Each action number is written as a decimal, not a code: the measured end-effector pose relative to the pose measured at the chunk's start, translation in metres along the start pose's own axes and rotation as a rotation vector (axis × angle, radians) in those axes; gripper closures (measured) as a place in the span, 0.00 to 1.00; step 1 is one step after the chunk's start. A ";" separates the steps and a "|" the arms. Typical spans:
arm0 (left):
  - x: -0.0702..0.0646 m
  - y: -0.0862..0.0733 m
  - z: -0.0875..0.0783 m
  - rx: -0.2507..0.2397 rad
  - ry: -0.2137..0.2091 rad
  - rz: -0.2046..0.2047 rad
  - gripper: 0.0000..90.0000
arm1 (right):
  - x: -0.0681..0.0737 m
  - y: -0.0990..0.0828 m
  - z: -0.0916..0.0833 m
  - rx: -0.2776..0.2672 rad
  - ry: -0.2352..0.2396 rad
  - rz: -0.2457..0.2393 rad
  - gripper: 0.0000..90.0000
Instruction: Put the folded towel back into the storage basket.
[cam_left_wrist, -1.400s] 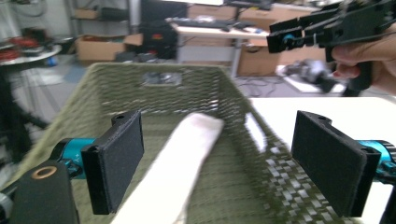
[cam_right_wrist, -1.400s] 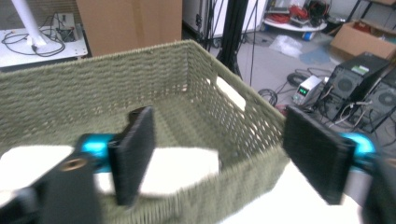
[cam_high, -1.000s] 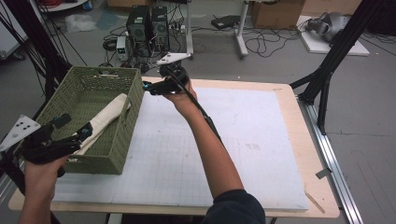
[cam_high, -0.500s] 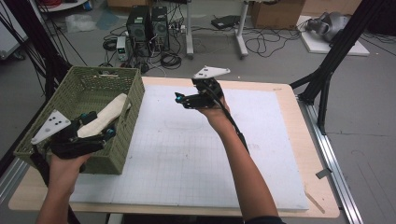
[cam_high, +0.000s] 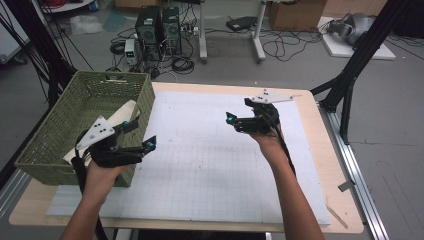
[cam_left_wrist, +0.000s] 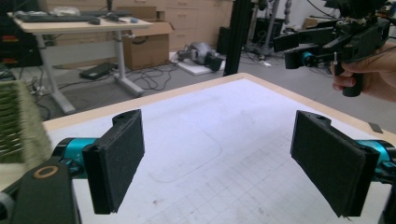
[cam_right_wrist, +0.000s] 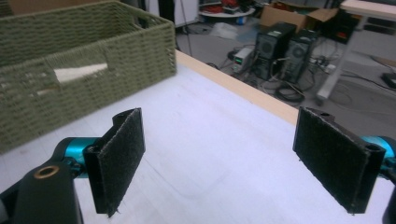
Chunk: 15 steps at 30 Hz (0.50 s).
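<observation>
The left claw (cam_high: 142, 135) hangs over the near right corner of the green woven basket (cam_high: 65, 125), its jaws spread wide and holding nothing. The cream-coloured roll (cam_high: 125, 111) lies inside the basket, against its right wall, just beside that claw. The right claw (cam_high: 231, 120) hovers above the white mat (cam_high: 200, 170) on the table (cam_high: 320, 210), well apart from the basket, also wide open and empty.

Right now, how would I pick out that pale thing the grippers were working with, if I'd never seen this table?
Start at the wooden table and go to its left edge, where a green woven basket stands. Inside it, leaning against the right wall, lies a cream cloth, partly hidden by the left gripper. It is the pale piece among green weave.
</observation>
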<state>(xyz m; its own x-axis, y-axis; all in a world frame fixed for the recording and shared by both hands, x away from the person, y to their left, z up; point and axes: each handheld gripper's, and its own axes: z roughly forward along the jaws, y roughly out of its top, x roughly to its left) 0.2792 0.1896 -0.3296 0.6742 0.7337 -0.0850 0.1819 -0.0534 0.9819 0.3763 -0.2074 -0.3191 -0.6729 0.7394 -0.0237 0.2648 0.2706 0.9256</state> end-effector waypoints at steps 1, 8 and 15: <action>-0.002 0.000 0.003 0.000 -0.012 0.002 0.20 | -0.001 -0.003 -0.004 0.001 -0.006 -0.004 0.17; -0.014 -0.004 0.024 -0.011 -0.099 0.016 0.20 | -0.011 -0.028 -0.033 0.013 -0.068 0.008 0.17; -0.024 -0.013 0.045 0.020 -0.171 0.031 0.21 | -0.019 -0.049 -0.059 0.013 -0.126 0.025 0.17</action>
<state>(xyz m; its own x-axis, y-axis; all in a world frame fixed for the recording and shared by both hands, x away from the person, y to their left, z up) 0.2931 0.1421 -0.3481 0.7912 0.6057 -0.0838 0.1722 -0.0893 0.9810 0.3354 -0.2708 -0.3423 -0.5738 0.8175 -0.0491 0.2899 0.2588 0.9214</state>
